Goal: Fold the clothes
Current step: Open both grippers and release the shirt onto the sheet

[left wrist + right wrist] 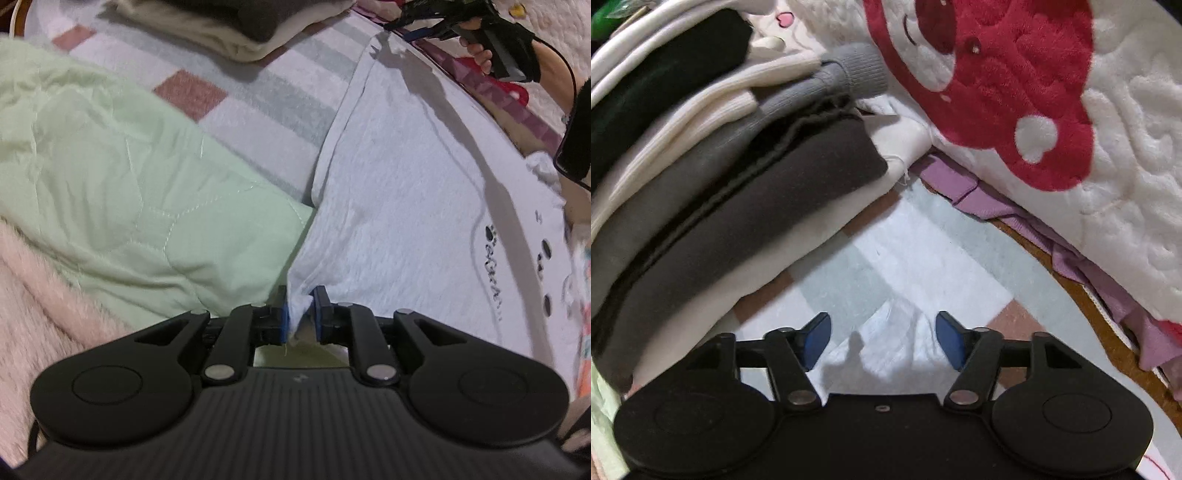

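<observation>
The left hand-held gripper (301, 312) is pinching a bunched corner of a white T-shirt (406, 177) tight between its blue pads (282, 314). The shirt lies spread out flat on the bed, on a checked sheet (258, 110) with pink, grey and white squares. It reaches from that pinched corner across to its far corner, where the right hand-held gripper (439, 27) is seen from the left wrist camera, held by a hand (478, 55). Small dark print (493, 266) runs along one side of the shirt.

In the right wrist view, the right hand-held gripper (882, 339) has its blue pads (816, 341) wide apart. A white corner of the shirt (894, 336) lies on the sheet between them, and neither pad is touching it.

Next to the shirt sits a light green quilted blanket (103, 166), with a fluffy pink blanket (40, 295) beside that. A stack of folded clothes (713, 166) in black, cream, grey and dark brown rests on the sheet near the right hand-held gripper. A white plush blanket with a red bear (1015, 92) lies along the edge of the bed, with purple cloth (997, 206) under it.
</observation>
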Demonstrator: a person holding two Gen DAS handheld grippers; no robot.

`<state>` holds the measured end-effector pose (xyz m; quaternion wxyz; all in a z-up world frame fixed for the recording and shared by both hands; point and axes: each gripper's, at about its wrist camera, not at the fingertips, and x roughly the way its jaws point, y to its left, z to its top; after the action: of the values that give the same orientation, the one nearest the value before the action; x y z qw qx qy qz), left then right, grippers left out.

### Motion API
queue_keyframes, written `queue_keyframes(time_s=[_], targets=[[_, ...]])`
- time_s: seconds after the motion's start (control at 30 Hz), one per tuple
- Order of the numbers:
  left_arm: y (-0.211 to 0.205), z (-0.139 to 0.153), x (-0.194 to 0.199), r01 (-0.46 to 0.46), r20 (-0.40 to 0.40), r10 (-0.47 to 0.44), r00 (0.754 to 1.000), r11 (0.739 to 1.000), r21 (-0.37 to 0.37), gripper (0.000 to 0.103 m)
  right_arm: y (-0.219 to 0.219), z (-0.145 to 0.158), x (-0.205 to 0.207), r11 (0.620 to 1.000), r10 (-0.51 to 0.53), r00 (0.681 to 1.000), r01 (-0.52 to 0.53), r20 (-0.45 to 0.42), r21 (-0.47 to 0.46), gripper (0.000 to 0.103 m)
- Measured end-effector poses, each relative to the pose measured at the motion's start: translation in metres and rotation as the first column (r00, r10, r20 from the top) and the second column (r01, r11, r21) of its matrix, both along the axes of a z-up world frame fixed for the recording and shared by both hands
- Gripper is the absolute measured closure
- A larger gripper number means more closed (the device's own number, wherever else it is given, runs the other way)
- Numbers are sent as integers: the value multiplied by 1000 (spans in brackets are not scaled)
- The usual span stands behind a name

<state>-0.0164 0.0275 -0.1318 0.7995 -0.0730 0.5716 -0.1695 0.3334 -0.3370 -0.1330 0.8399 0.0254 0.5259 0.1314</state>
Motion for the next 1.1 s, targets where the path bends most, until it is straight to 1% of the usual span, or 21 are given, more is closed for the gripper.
queue_keyframes(time_s=[0.03, 0.1, 0.2, 0.23, 0.37, 0.5, 0.57, 0.6, 0.63, 0.67, 0.7, 0.73, 0.77, 0.8, 0.87, 0.9, 0.93, 0.97, 1.0, 1.03, 1.1], targets=[[-3, 0, -1, 13, 8, -13, 1000, 1000, 19, 91, 1, -6, -3, 1000, 0, 1000, 0, -7, -22, 62], [-3, 0, -4, 21, 6, -21, 1000, 999, 29, 93, 5, -18, -8, 999, 6, 1000, -7, -3, -53, 65], [-3, -1, -8, 32, 4, -32, 999, 999, 44, 93, 11, -34, -15, 996, 19, 1000, -17, 17, -83, 96], [-2, -1, -9, 36, 3, -36, 999, 998, 49, 93, 14, -35, -12, 997, 11, 1000, -8, 27, -77, 98], [-2, -1, -15, 51, 0, -51, 999, 996, 68, 93, 23, -37, -1, 998, -23, 997, 26, 70, -55, 98], [2, -3, -18, 42, -5, -41, 999, 997, 66, 93, 31, -38, 9, 998, -58, 992, 61, 109, -30, 98], [4, -1, -21, 39, -2, -39, 999, 996, 85, 93, 30, -37, 9, 996, -82, 990, 84, 114, -7, 98], [5, -1, -23, 33, -3, -33, 999, 995, 99, 94, 28, -37, 10, 996, -89, 989, 86, 115, 27, 98], [7, -1, -24, 24, -7, -24, 1000, 993, 116, 96, 22, -35, 11, 991, -98, 988, 86, 115, 101, 100], [8, 1, -25, 6, -4, -6, 1000, 987, 162, 101, 16, -34, 11, 978, -103, 988, 79, 117, 195, 100], [9, 5, -24, -2, 20, -2, 1000, 982, 191, 101, 10, -30, 8, 949, -103, 987, 60, 126, 309, 95], [10, 10, -23, -11, 44, 1, 999, 976, 217, 101, 6, -24, 2, 930, -113, 983, 54, 142, 364, 89], [11, 17, -21, -29, 72, 16, 997, 981, 190, 99, 1, -18, -4, 908, -124, 980, 47, 158, 417, 81], [7, 25, -16, -31, 97, 17, 995, 988, 148, 97, -2, -11, -13, 896, -131, 975, 39, 180, 443, 71], [-1, 40, -5, -31, 146, 22, 989, 997, 65, 94, -9, 7, -45, 930, -126, 958, 24, 257, 366, 71], [-13, 44, 2, -3, 181, -6, 983, 999, 47, 89, -14, 13, -65, 952, -114, 949, 20, 295, 305, 70], [-28, 47, 8, 26, 211, -33, 977, 999, 38, 86, -21, 18, -87, 968, -105, 940, 23, 324, 248, 67], [-42, 47, 13, 55, 230, -61, 971, 998, 32, 79, -36, 18, -113, 977, -109, 937, 40, 332, 208, 65], [-59, 44, 23, 89, 236, -90, 968, 996, 16, 75, -50, 19, -139, 984, -112, 933, 57, 341, 167, 61], [-77, 42, 33, 123, 241, -119, 963, 992, 0, 75, -64, 19, -165, 989, -115, 930, 75, 350, 126, 57], [-112, 31, 51, 175, 236, -161, 958, 984, -41, 75, -94, 19, -217, 992, -127, 923, 120, 363, 42, 56]])
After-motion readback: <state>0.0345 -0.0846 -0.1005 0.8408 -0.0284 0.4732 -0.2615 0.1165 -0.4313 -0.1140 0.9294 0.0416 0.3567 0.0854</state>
